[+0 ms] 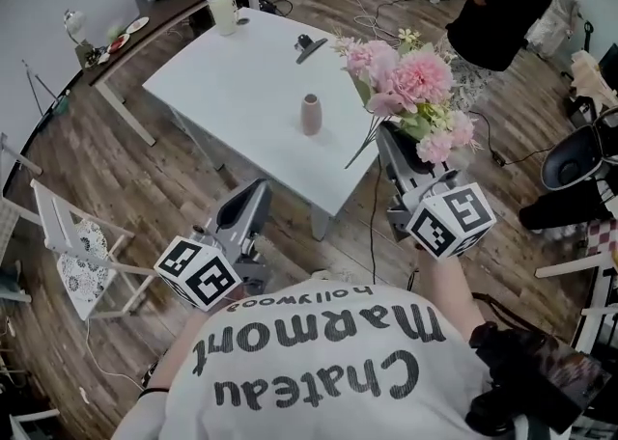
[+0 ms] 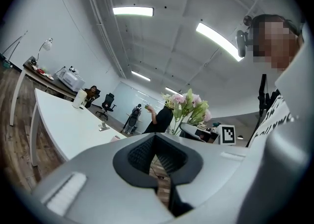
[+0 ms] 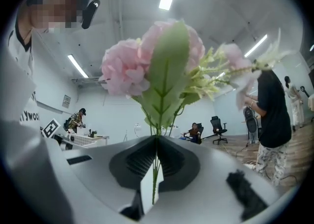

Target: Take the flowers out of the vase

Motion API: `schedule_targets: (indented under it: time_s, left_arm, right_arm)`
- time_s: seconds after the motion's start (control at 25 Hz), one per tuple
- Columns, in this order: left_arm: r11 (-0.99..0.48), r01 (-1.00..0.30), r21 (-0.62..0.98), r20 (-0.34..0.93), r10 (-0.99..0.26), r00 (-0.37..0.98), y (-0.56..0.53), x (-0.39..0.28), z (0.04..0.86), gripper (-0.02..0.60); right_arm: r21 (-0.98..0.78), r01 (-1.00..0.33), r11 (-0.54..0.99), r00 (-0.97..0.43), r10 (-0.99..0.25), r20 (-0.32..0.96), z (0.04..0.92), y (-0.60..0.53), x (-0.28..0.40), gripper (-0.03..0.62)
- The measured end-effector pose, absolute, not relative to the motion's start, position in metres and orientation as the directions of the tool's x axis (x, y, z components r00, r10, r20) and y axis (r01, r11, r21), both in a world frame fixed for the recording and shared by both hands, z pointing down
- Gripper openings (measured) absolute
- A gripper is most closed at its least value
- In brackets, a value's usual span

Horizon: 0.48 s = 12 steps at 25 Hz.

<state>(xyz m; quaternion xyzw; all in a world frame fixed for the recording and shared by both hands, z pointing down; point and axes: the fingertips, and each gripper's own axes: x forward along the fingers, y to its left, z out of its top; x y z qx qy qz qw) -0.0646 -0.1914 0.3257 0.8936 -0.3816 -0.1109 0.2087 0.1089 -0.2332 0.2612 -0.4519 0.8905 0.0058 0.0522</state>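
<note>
On table [image 1: 253,81] one vase [image 1: 310,114]; one bouquet [image 1: 410,91] gripped

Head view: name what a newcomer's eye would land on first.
The bunch of pink flowers stands out first, its stems pinched in the shut right claw and held in the air past the white table at its right corner. Next comes the beige vase, upright near the middle of that table, with no flowers in it.
</note>
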Motion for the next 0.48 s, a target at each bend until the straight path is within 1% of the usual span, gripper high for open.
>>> schedule_targets:
  time_s: [0.28, 0.48]
  left_arm:
    - [-0.666, -0.603, 0.438, -0.023, -0.679, 0.733, -0.132, -0.096, 0.328, 0.006]
    - [-0.684, -0.583, 0.438, 0.017, -0.642, 0.766, -0.083, -0.127, 0.348, 0.006]
  right_arm:
    - [-0.077, -0.833, 0.548, -0.539, -0.835, -0.113, 0.266, -0.168, 0.071, 0.019]
    - [-0.101, -0.856, 0.507, -0.502, -0.862, -0.075, 0.283, -0.113, 0.043, 0.02]
